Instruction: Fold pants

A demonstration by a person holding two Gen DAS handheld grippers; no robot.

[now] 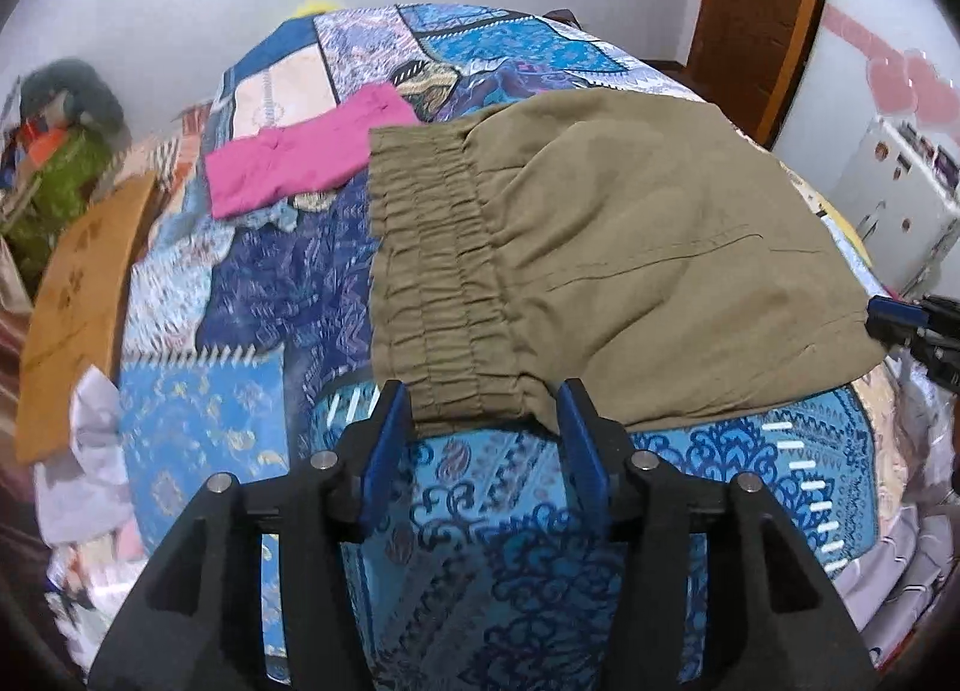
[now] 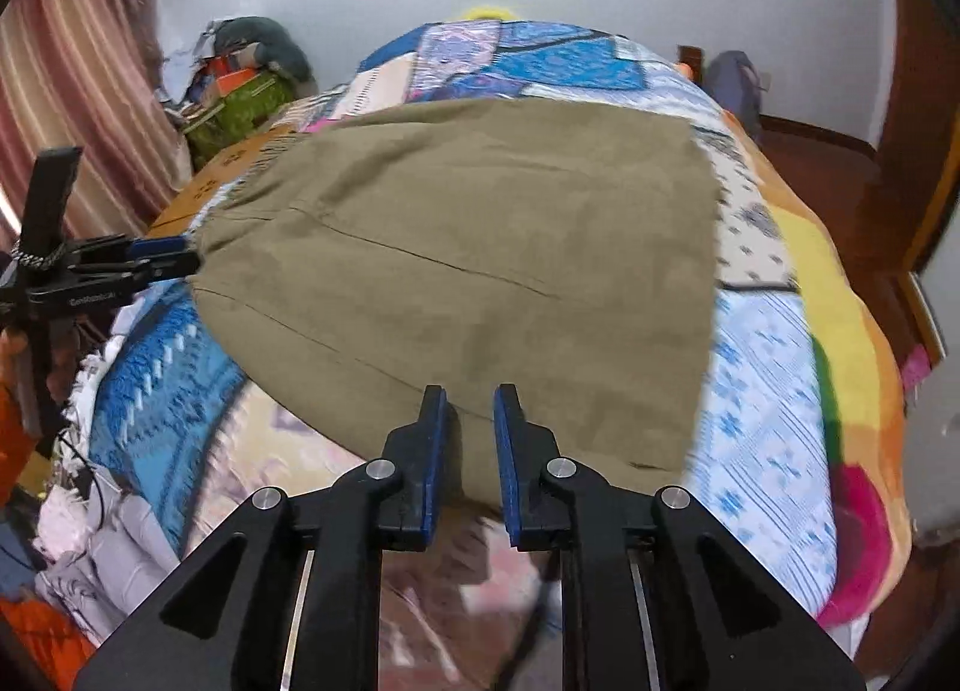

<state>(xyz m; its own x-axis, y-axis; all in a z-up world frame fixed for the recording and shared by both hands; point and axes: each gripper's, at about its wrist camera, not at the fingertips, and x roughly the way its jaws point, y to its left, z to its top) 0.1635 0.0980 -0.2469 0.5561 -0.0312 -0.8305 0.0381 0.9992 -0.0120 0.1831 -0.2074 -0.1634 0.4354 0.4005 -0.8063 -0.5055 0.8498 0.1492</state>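
Olive pants (image 1: 630,247), folded, lie across the patterned bedspread (image 1: 498,511) at frame centre. Left gripper (image 1: 485,412): jaws spread wide, straddling the elastic waistband (image 1: 432,271) at its lower edge (contact uncertain). Right gripper (image 2: 469,412): jaws parted, tips over the pants' near hem. A pink garment (image 1: 300,157) lies upper left.

Patchwork bedspread (image 1: 252,439), pink garment (image 1: 300,160)
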